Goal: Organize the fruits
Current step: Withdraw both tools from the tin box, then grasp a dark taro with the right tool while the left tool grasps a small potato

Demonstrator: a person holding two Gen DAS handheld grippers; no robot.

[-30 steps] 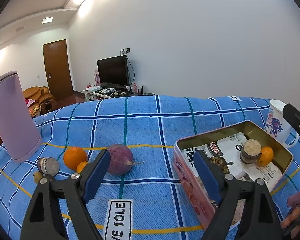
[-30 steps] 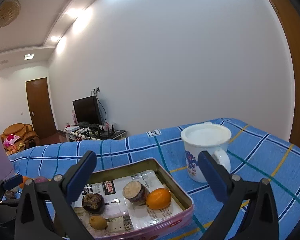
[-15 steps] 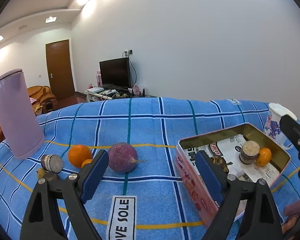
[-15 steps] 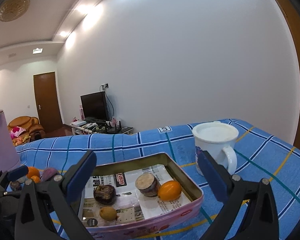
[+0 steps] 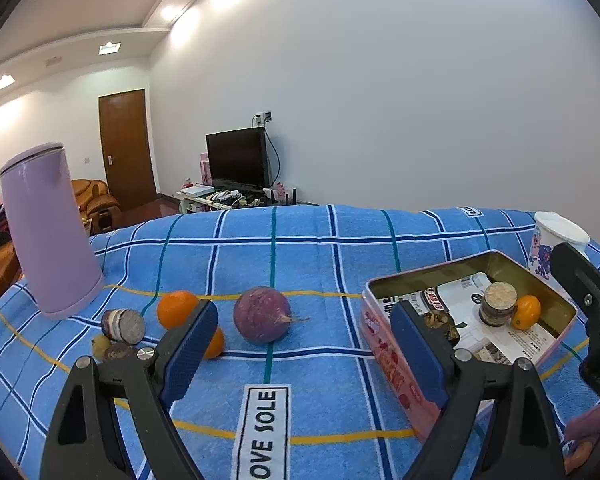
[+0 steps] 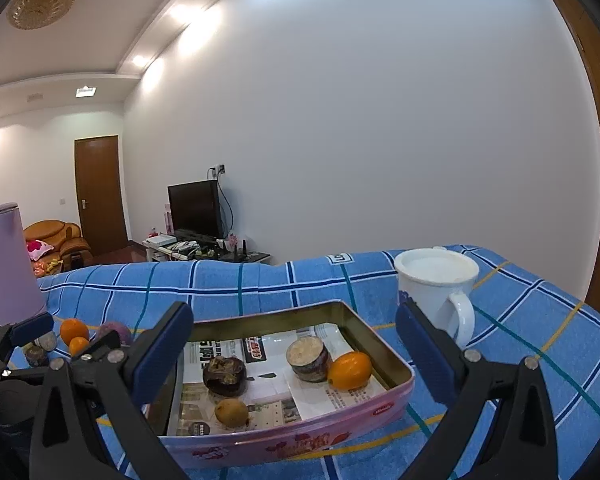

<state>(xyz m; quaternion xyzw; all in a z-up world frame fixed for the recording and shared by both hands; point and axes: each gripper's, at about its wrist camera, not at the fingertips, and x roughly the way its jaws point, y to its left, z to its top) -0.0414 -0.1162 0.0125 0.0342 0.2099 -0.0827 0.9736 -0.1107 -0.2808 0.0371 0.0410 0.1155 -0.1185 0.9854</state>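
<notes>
Writing: the white patch (image 5: 265, 432) sewn on the blue cloth (image 5: 320, 264) reads "OVE SOLE", its first letters cut off by the frame edge. A second patch at the cloth's far edge shows only "LO". The paper lining the tin (image 6: 380, 412) carries print too small to read; red script on the tin's pink wall is not legible.
Left gripper (image 5: 304, 344): points slightly down over the cloth, jaws spread wide, nothing between the pads. The purple fruit (image 5: 262, 314) lies ahead in the gap, apart from both fingers.
Right gripper (image 6: 296, 354): held low and nearly level in front of the tin, jaws wide apart and empty, the tin framed between them without contact.
Loose fruit: purple fruit, round, with a dry stem pointing right, on the cloth left of the tin. Further left, an orange (image 5: 176, 308), a smaller orange fruit partly hidden by the left finger, a cut dark fruit (image 5: 123, 326) and a small yellowish one.
Fruit in tin: a small orange (image 6: 349, 370) touching a cut dark fruit with a pale face, a dark wrinkled piece, and a small brown fruit near the front wall.
Other: lilac flask (image 5: 46, 232) at far left; white mug (image 6: 440, 288) right of the tin.
</notes>
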